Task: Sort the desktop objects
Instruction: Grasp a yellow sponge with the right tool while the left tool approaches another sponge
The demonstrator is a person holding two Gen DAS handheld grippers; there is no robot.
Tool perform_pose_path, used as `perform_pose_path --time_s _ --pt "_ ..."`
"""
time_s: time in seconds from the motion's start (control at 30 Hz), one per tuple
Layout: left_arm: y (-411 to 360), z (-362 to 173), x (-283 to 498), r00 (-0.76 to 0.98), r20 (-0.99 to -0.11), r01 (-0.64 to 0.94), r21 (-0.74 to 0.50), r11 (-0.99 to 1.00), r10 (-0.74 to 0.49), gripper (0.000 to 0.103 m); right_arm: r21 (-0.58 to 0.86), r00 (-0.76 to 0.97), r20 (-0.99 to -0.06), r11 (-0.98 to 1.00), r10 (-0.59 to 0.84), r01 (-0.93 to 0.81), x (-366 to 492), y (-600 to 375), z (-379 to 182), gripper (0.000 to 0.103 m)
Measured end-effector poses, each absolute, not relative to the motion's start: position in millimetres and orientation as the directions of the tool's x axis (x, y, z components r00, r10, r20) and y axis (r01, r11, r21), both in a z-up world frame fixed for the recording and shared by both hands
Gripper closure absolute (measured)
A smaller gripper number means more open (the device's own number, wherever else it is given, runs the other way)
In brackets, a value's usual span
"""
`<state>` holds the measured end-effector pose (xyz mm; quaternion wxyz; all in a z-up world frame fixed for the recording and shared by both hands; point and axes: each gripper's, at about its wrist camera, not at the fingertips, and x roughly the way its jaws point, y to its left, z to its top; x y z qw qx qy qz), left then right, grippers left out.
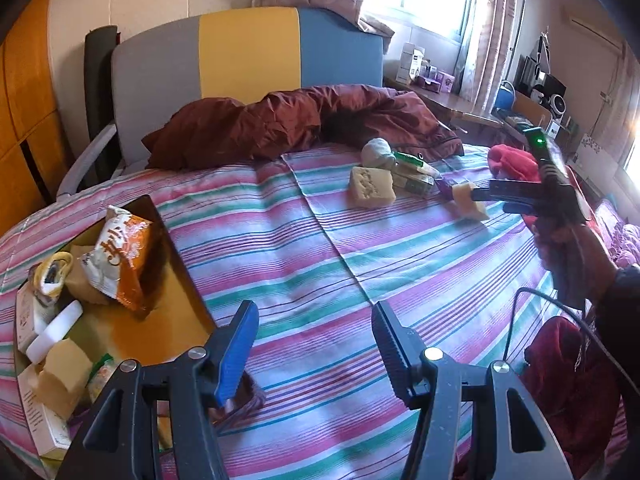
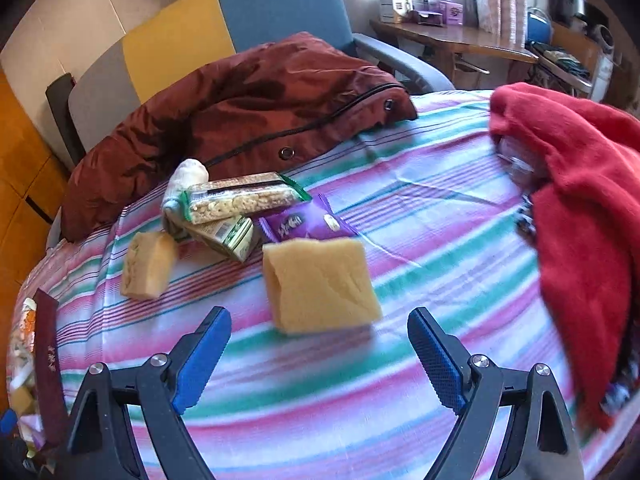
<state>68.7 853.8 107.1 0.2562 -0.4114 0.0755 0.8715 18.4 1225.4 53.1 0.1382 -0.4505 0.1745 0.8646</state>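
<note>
From the left wrist camera, the left gripper [image 1: 316, 344] hangs over the striped bed sheet [image 1: 320, 248]. Its two fingers stand apart and there is nothing between them. At the left edge of the bed sits a brown box [image 1: 168, 240]. Inside it are an orange snack bag [image 1: 120, 256], a yellow sponge [image 1: 64, 376] and some small white packets. Far across the bed, near the dark red coat [image 1: 304, 120], lies a little pile: another sponge with bumps [image 1: 370, 188], a grey sock ball [image 1: 376, 152] and a green snack bar [image 1: 408, 160]. At the right edge of the bed a hand [image 1: 576, 248] holds the right gripper [image 1: 476, 196]. Its tips are at a yellow sponge block [image 1: 472, 200], but from here I cannot tell if they squeeze it.

From the right wrist camera, the right gripper [image 2: 320, 352] has its blue fingers wide apart. The yellow sponge block [image 2: 320, 288] lies on the sheet just ahead of the tips, and they do not touch it. Behind it is a purple candy wrapper [image 2: 304, 224]. Then come the see-through snack bar [image 2: 244, 200], a green and white pack [image 2: 228, 236] under it, and the sock ball [image 2: 188, 180]. The bumpy sponge [image 2: 148, 264] lies to the left of them. A red sweater [image 2: 580, 208] is heaped at the right edge of the bed. The box wall [image 2: 48, 360] shows at the left edge.
</note>
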Motion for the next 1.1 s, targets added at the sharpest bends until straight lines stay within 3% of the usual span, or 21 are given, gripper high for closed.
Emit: perform_pose_path --time_s 0.2,0.3,0.37,0.73,1.1 --pt "875.2 99.0 56.9 -0.49 -0.778 -0.522 -0.099 -0.847 0.393 0.043 0.149 -0.535 -0.84 -0.911 0.089 -0.385 -1.5 1232.2 31.7 0.014" --pt "889.9 97.5 49.9 -0.472 -0.781 -0.535 -0.115 -0.837 0.409 0.043 0.136 -0.52 -0.85 -0.92 0.081 -0.367 -5.2 1232.3 26.0 0.036" --pt "900.8 96.3 44.7 -0.466 -0.781 -0.544 -0.117 -0.831 0.415 0.043 0.126 -0.514 -0.854 -0.927 0.08 -0.353 -6.1 1229.6 25.8 0.041" --pt "954.6 82.6 -6.6 -0.426 -0.797 -0.547 -0.15 -0.824 0.428 0.043 0.123 -0.543 -0.837 -0.943 0.069 -0.31 -0.8 1214.0 40.2 0.042" --pt "1015.2 61.2 -63.3 -0.418 -0.821 -0.603 -0.07 -0.794 0.39 0.043 0.146 -0.607 -0.792 -0.947 0.062 -0.286 4.7 1211.8 62.6 0.042"
